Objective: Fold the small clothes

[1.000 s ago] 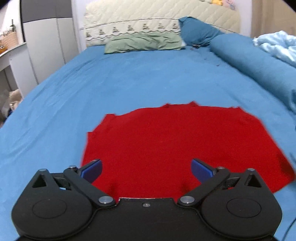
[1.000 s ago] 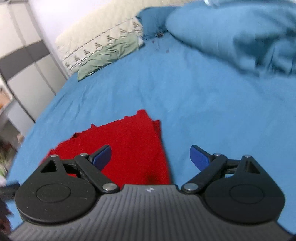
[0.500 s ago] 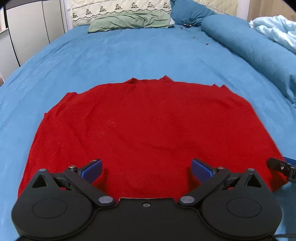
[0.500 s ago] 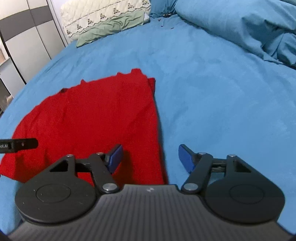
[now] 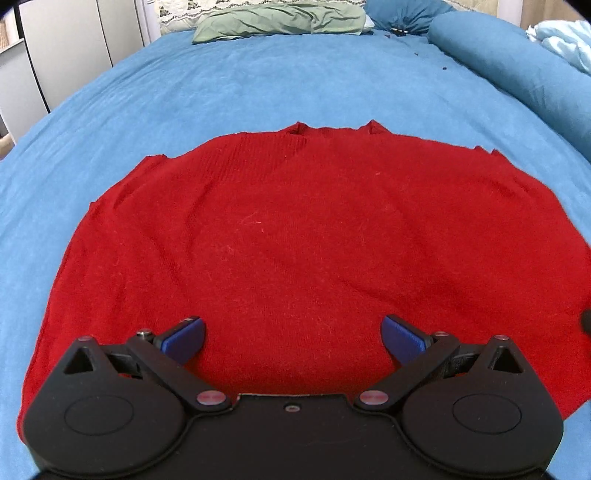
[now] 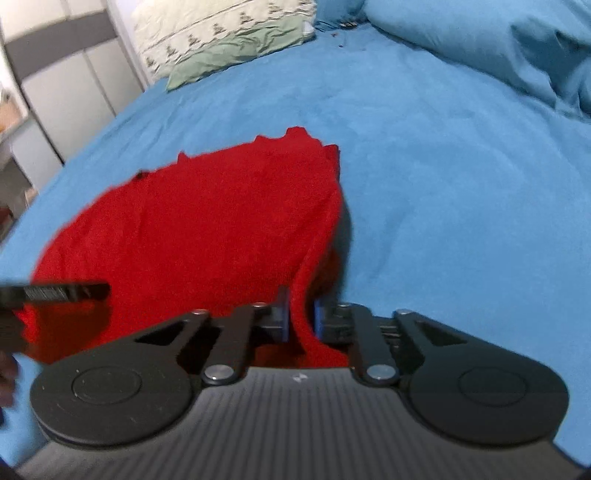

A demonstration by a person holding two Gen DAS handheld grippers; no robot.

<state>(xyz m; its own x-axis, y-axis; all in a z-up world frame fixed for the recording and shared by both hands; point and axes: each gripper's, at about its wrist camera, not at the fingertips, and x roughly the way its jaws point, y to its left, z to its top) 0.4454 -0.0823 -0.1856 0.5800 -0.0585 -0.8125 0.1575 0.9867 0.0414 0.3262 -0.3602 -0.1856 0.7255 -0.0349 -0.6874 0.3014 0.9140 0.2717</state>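
A red knitted garment lies spread flat on the blue bedsheet, its neckline at the far edge. My left gripper is open and empty, low over the garment's near hem. My right gripper is shut on the right near edge of the red garment and lifts that edge a little off the sheet. The left gripper's body shows at the left of the right wrist view.
A green pillow and patterned headboard cushion lie at the bed's far end. A rolled blue duvet runs along the right side. White wardrobe doors stand to the left of the bed.
My right gripper has closed on the garment's right edge and raised it slightly. My left gripper has stayed open and drifted a little closer over the hem.
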